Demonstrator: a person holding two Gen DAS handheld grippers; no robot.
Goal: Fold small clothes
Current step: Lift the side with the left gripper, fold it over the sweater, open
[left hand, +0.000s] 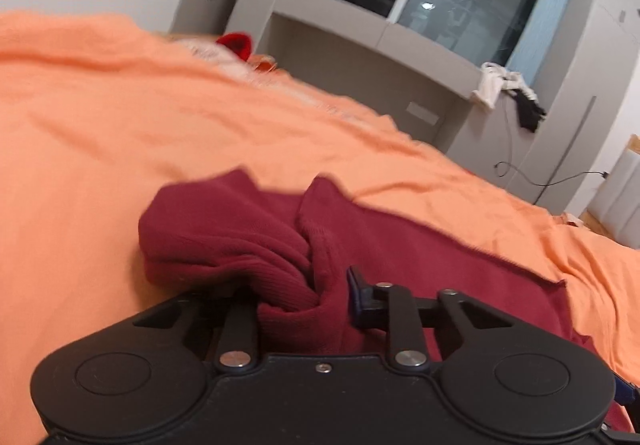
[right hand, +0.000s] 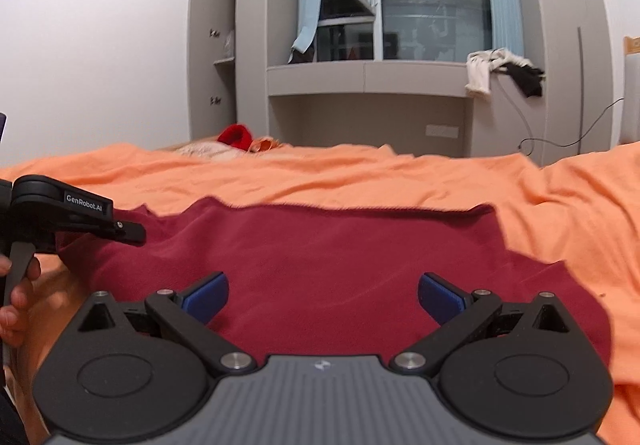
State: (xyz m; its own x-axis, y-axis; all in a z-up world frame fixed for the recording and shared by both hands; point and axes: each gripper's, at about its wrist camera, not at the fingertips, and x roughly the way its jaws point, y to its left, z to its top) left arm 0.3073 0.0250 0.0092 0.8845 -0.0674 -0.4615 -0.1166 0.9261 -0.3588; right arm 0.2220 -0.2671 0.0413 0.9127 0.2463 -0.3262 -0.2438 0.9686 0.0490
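An orange bedsheet (right hand: 360, 173), soft and rumpled, covered the bed, and on it lay the dark red knit garment (right hand: 340, 245), mostly flat, its ribbed edge bunched into folds. The left gripper (left hand: 304, 293) was clenched on that bunched edge; the right gripper (right hand: 323, 299) hovered above the cloth, jaws wide, holding nothing. A thick, uneven bunch could slip free, or the fold could land crooked.
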